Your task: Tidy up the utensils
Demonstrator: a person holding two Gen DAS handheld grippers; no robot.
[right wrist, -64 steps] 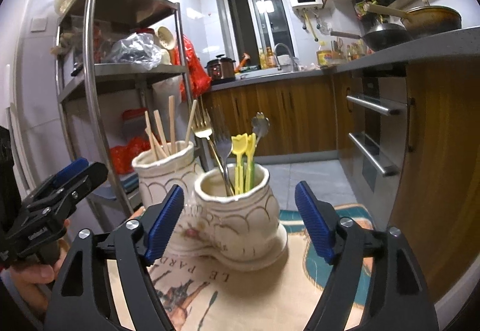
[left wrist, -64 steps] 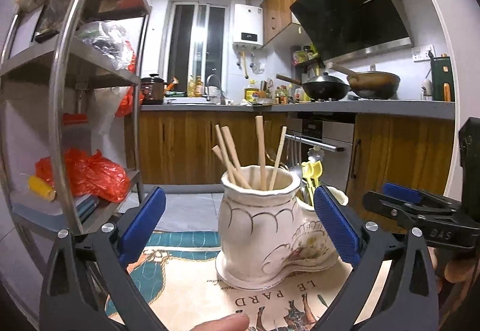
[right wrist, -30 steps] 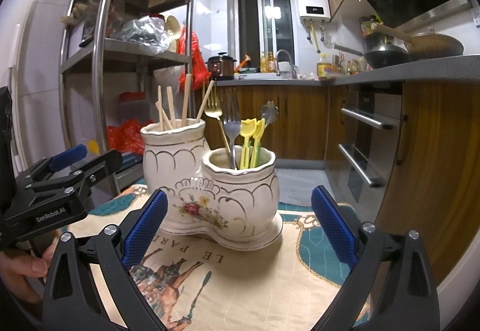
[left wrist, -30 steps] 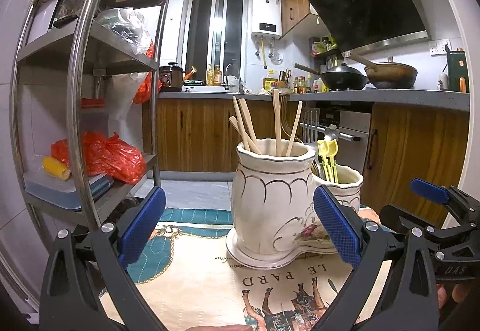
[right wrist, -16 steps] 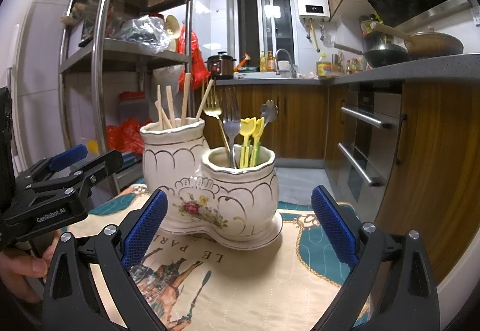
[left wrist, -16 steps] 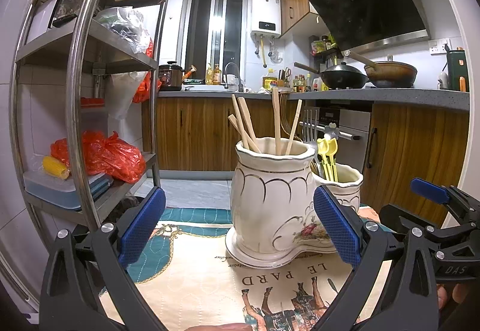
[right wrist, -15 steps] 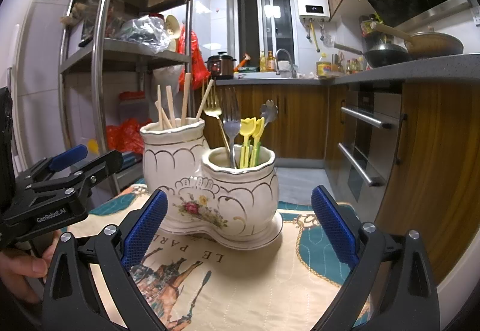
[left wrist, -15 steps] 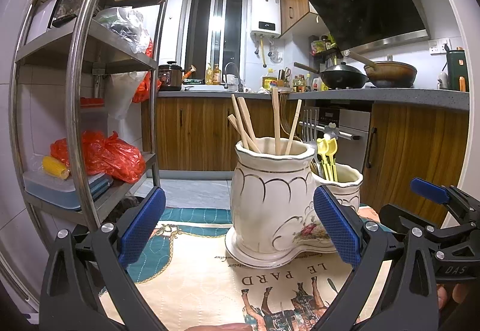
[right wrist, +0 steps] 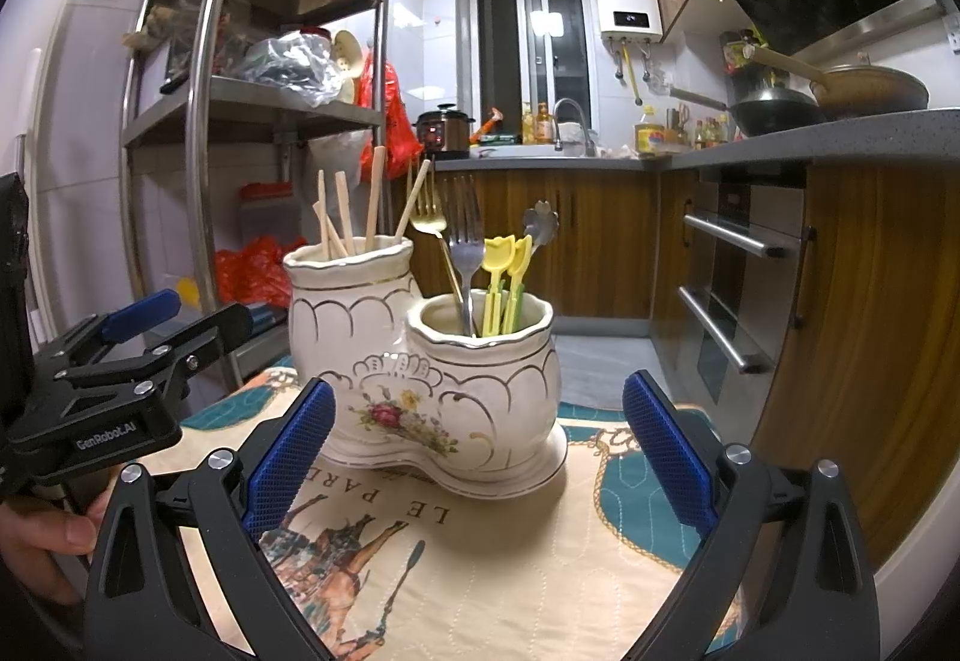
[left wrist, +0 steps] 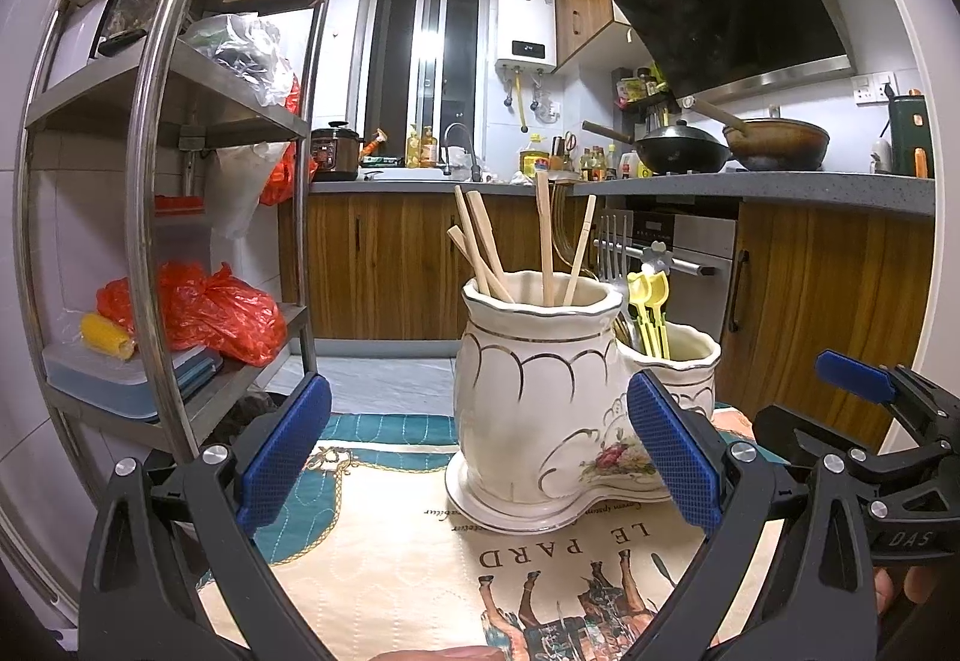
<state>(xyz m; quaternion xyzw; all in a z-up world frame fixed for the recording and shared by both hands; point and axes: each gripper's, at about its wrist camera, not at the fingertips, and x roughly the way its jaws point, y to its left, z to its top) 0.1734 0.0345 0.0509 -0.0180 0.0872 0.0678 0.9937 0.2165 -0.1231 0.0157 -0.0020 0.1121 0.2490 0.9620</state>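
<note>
A white ceramic double utensil holder [left wrist: 540, 397] [right wrist: 420, 361] stands on a printed cloth. Its taller pot holds several wooden chopsticks [left wrist: 543, 241] [right wrist: 375, 199]. Its lower pot [right wrist: 480, 361] holds metal forks [right wrist: 467, 241], a gold fork, a spoon and yellow plastic picks [right wrist: 504, 277] [left wrist: 651, 301]. My left gripper [left wrist: 477, 469] is open and empty, just in front of the holder. My right gripper [right wrist: 477, 463] is open and empty, also in front of it. Each gripper shows in the other's view, the right one in the left wrist view [left wrist: 870, 421] and the left one in the right wrist view [right wrist: 120, 361].
The cloth-covered table [right wrist: 540, 571] has its right edge near wooden cabinets and an oven [right wrist: 732, 301]. A metal shelf rack [left wrist: 180, 181] with red bags stands to the left. A counter with woks [left wrist: 750, 145] runs along the back right.
Over the last two seconds both grippers drew back from the holder a little and levelled. In the last half second nothing visibly moved.
</note>
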